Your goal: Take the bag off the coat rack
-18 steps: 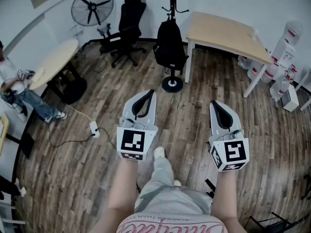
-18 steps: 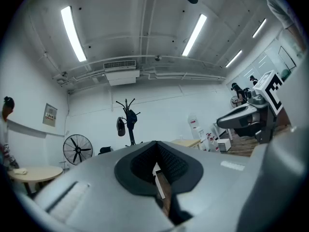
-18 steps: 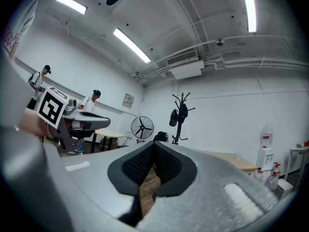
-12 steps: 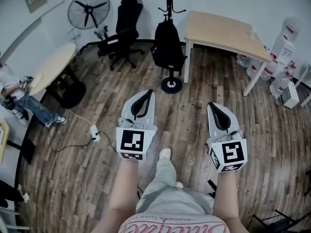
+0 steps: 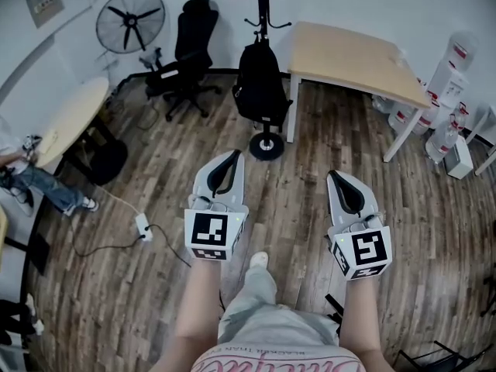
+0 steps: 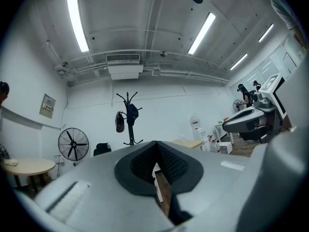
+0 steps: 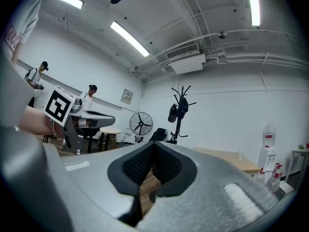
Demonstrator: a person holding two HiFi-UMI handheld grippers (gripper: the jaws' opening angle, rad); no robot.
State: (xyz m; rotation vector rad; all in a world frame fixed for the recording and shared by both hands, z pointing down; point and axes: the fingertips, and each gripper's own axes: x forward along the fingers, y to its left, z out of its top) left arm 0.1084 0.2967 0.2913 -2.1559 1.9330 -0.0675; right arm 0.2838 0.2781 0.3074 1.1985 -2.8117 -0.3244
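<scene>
A black backpack hangs on the black coat rack, whose round base stands on the wood floor beside the desk. Both grippers are held out level in front of me, well short of the rack. My left gripper is shut with nothing in it, and so is my right gripper. In the left gripper view the coat rack stands far off above the shut left gripper. The right gripper view shows the coat rack beyond the shut right gripper. The backpack is hidden in both.
A wooden desk stands right of the rack, a black office chair and a fan to its left. A round table, a seated person and a power strip with cable are left. Water bottles stand far right.
The rack, desk and chair have drifted left and slightly lower in the head view, and my foot has stepped. Both grippers stay shut, side by side.
</scene>
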